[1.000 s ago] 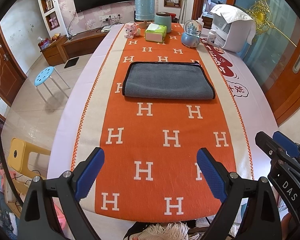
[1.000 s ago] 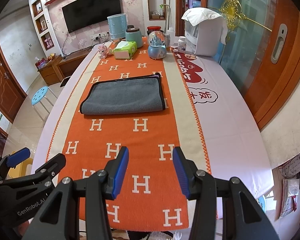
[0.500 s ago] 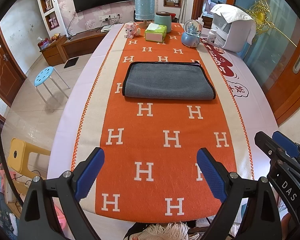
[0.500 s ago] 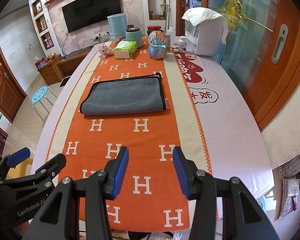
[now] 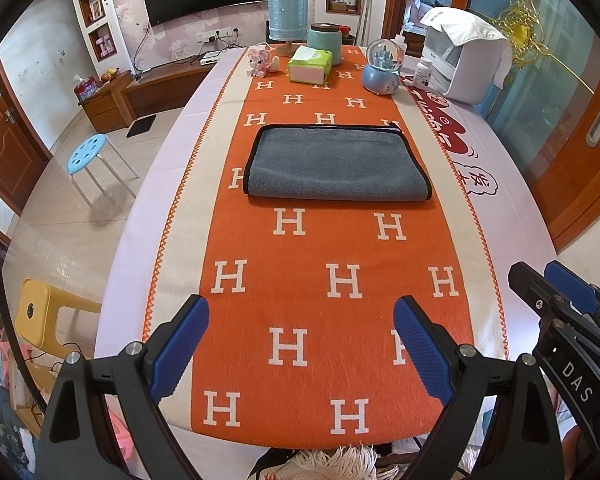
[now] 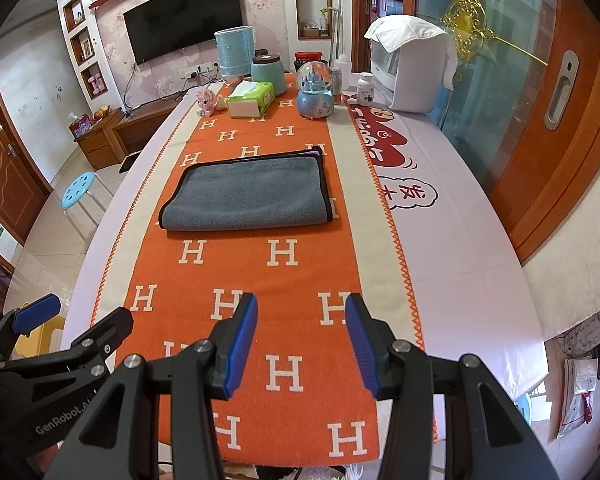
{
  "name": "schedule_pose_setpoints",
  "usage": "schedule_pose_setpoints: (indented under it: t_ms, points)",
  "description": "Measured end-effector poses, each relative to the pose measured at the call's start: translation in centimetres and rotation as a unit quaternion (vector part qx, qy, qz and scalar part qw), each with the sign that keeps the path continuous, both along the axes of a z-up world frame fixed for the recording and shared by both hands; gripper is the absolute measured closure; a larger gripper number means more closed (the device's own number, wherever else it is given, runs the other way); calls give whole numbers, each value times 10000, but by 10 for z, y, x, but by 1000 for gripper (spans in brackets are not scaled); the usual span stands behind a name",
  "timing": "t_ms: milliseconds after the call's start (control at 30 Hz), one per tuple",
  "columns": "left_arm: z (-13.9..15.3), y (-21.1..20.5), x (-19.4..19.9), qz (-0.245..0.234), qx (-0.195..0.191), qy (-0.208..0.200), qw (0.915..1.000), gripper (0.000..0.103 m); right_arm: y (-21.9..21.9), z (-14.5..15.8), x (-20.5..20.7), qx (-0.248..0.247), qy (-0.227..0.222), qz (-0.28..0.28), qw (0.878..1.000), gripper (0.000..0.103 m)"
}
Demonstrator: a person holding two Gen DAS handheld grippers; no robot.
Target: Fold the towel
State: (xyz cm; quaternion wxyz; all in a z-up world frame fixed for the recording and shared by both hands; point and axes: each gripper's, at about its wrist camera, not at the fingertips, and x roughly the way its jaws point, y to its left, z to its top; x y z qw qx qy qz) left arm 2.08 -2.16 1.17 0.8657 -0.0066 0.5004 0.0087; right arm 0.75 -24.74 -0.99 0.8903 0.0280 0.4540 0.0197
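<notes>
A grey towel (image 5: 336, 164) with black edging lies folded flat on the orange H-pattern runner (image 5: 300, 264), in the middle of the table; it also shows in the right wrist view (image 6: 246, 192). My left gripper (image 5: 300, 336) is open and empty, held above the runner's near end, well short of the towel. My right gripper (image 6: 302, 336) is open and empty, also above the near end. Each gripper shows at the edge of the other's view.
At the table's far end stand a tissue box (image 5: 310, 66), a snow globe (image 5: 382, 68), a teal jar (image 5: 325, 40), a blue lamp (image 5: 287, 18) and a white appliance (image 5: 466, 60). A blue stool (image 5: 88, 156) and a yellow chair (image 5: 40, 320) stand left.
</notes>
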Motion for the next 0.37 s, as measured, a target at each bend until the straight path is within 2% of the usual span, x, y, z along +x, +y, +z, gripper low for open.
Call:
schedule_pose_setpoints:
  t_ms: [367]
  points:
    - [1, 0, 3, -16, -5, 10, 10000, 10, -1, 0, 1, 1, 13, -3, 10000, 57]
